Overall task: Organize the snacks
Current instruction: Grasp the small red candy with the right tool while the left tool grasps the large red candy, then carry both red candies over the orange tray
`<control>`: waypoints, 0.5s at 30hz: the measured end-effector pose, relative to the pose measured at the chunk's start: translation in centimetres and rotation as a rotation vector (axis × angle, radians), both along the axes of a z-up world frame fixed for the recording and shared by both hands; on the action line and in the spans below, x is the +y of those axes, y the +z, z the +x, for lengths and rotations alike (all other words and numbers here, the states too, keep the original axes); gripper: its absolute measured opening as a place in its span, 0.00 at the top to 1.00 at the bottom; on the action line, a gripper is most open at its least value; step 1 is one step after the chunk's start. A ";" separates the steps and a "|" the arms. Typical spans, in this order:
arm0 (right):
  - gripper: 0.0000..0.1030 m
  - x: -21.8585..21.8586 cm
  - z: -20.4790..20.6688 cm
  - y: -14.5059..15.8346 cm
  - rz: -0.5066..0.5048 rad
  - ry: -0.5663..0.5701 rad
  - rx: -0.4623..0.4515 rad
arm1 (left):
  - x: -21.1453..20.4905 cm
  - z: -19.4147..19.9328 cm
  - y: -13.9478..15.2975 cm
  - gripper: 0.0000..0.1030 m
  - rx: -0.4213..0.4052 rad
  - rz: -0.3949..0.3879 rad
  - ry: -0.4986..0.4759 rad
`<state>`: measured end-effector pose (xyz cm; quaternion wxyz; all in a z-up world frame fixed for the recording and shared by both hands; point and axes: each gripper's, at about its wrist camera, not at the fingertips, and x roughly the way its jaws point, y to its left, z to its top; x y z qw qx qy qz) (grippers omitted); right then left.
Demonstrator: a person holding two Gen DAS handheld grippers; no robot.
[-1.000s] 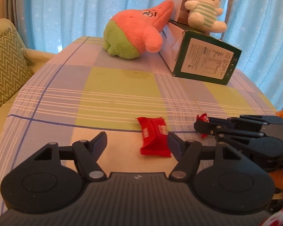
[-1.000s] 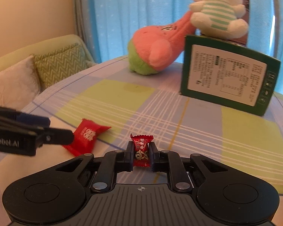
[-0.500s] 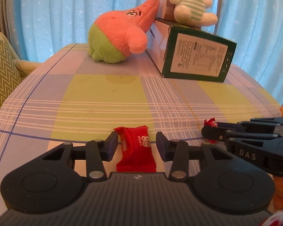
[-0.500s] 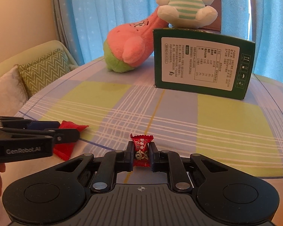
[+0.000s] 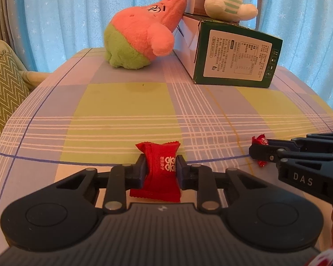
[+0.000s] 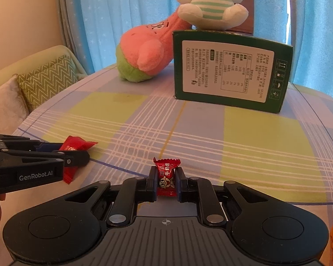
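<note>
Left gripper: its jaws have just been closing and are now pressing both sides of a red snack packet, clamping it at its middle.
Red snack packet: lying on the checked tablecloth near its front edge, showing a white double-character emblem and a line of white script too small to read.
Right gripper: jaws together on a small red wrapped candy, which is standing upright between the pads.
Small red wrapped candy: wearing a cartoon face and white characters on the wrapper.
Writing on tools: "GenRobot.AI" is showing on the left gripper's side, "DAS" on the right one's.
Green carton: sitting at the table's far side, carrying a white panel of tiny print and handling symbols.
Plush toys: a pink-and-green star plush is leaning on the carton; a white striped-shirt plush is sitting on top.
</note>
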<state>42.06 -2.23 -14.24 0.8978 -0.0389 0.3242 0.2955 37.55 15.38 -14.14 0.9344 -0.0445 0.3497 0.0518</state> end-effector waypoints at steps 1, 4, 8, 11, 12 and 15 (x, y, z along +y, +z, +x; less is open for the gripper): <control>0.85 -0.1 0.0 0.1 -0.001 -0.007 -0.001 | 0.0 0.0 0.0 0.77 -0.001 0.001 -0.001; 0.85 -0.4 0.0 0.4 0.005 -0.027 0.001 | -0.2 -0.1 0.2 0.77 -0.007 -0.002 -0.005; 0.85 -0.8 -0.2 1.1 0.012 -0.050 -0.003 | -0.6 -0.4 1.2 0.77 -0.027 0.004 -0.010; 0.85 -1.0 -0.5 1.9 0.019 -0.060 -0.011 | -1.0 -0.7 2.1 0.77 -0.043 -0.002 -0.013; 0.85 -1.0 -0.6 2.1 0.017 -0.062 -0.016 | -1.1 -0.8 2.5 0.77 -0.049 -0.006 -0.015; 0.85 -1.2 -1.1 2.9 0.009 -0.069 -0.035 | -1.9 -1.2 3.5 0.77 -0.063 -0.010 -0.030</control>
